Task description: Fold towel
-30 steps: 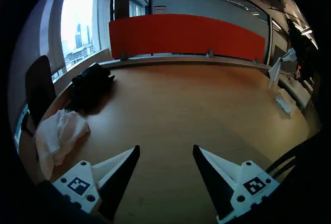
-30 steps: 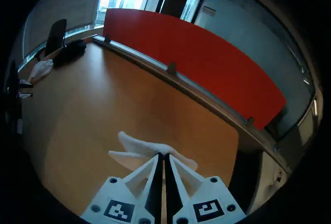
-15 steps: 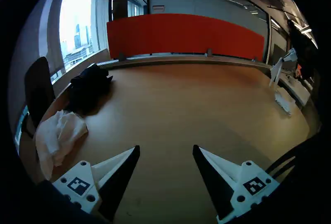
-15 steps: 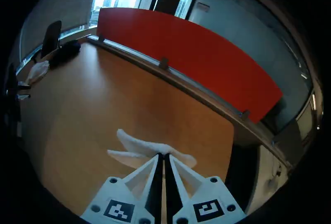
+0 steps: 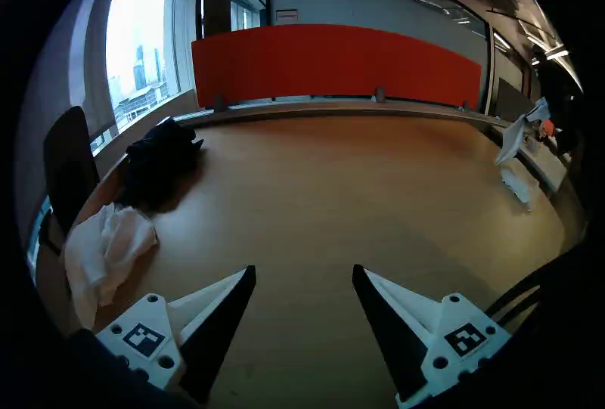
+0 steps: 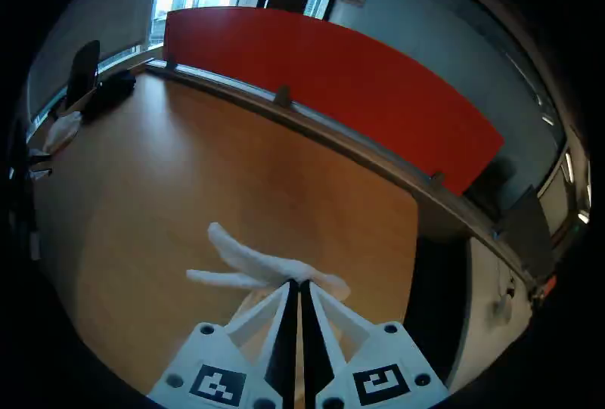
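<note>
Wooden table (image 5: 325, 182), right tool (image 6: 300, 283) pinching white towel (image 6: 261, 264), left tool (image 5: 302, 269) spread wide

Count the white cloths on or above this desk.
2. One crumpled cloth lies on the desk, near its edge, beside a dark bundle. The other, the towel, is pinched in the right gripper at the opposite end. Any others may be hidden.

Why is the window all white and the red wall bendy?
Left gripper view: daylight nearly washes out the window, while the room's edges go dim. Right gripper view: the fisheye lens bows the straight red partition into a curve; the towel pinched by the right gripper looks sharp.
</note>
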A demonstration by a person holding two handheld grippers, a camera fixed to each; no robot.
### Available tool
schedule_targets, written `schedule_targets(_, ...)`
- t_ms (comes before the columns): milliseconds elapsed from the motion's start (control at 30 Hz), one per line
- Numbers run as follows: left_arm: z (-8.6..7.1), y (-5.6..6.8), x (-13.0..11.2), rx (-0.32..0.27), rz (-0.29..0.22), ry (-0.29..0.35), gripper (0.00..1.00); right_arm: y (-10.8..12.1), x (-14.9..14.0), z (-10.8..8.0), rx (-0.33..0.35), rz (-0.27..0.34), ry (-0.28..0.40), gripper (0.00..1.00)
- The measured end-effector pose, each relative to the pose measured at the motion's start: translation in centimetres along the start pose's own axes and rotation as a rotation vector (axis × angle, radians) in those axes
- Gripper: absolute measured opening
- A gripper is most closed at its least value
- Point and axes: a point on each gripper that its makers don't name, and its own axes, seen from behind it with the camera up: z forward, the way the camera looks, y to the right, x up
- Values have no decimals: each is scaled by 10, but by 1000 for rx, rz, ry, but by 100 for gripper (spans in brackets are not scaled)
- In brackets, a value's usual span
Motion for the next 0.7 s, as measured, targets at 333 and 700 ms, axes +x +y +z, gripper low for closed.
schedule_targets(333, -1, -1, -2, -2, 3, -6, 95, 2, -53, -17, -18, 40, -63, 2)
schedule_targets(700, -1, -4, -3, -2, 3, -4, 95, -11, -83, -27, -26, 67, -90, 3)
